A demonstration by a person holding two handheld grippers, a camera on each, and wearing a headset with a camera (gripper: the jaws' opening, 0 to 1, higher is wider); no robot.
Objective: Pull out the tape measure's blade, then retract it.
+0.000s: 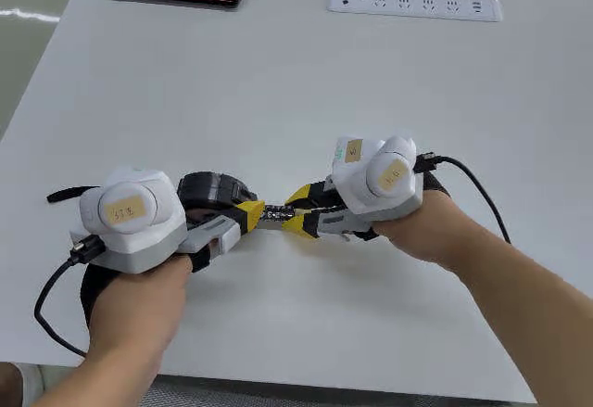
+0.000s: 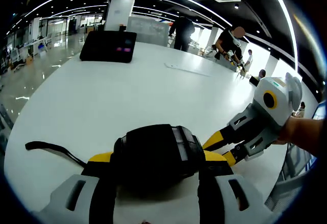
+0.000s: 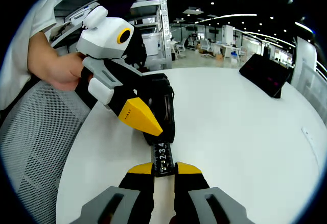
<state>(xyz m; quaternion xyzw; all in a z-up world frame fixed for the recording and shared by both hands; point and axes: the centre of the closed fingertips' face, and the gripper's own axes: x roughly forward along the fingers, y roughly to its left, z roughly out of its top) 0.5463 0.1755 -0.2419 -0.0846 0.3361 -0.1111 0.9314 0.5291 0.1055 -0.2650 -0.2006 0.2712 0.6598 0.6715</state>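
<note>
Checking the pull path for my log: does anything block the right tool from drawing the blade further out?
Nothing visible does. The right tool pinches the blade at its end, the left tool clamps the tape measure case, and the table on the right tool's far side is bare; the power strip lies far off.

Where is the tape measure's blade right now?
In the head view, a short stretch of blade bridges the two grippers near the table's front edge: from the black case in the left gripper to the right gripper, shut on its tip.
</note>
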